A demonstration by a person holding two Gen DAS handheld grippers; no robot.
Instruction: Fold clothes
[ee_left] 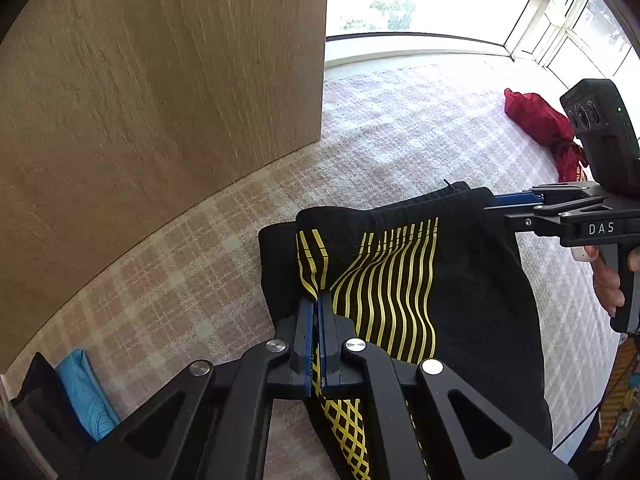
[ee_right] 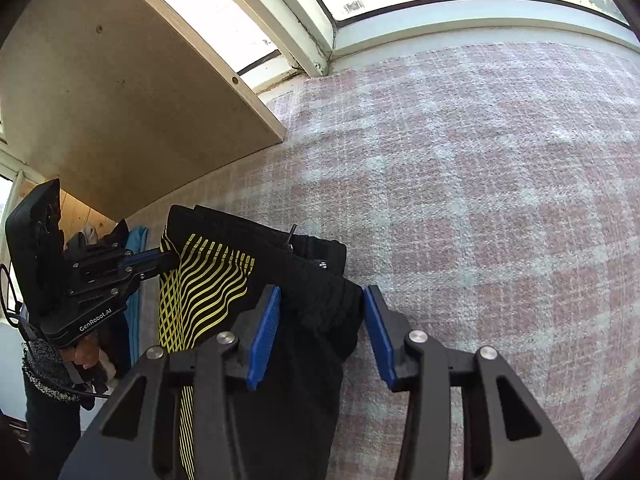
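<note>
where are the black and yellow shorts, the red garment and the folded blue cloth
black and yellow shorts point(ee_left: 404, 280): left wrist view, on the yellow wavy stripes.
red garment point(ee_left: 536, 120): left wrist view, on the middle of the crumpled red fabric.
folded blue cloth point(ee_left: 86, 392): left wrist view, on its upper face.

Supporting surface: a pink-and-white plaid blanket point(ee_left: 400, 128) is covering the surface and reaching the window sill point(ee_left: 412, 50) at its far edge. A crumpled red garment point(ee_left: 536, 120) is lying on it near the window. A wooden panel point(ee_left: 160, 100) is standing along its left side, with folded blue cloth point(ee_left: 86, 392) lying at its near left corner.
</note>
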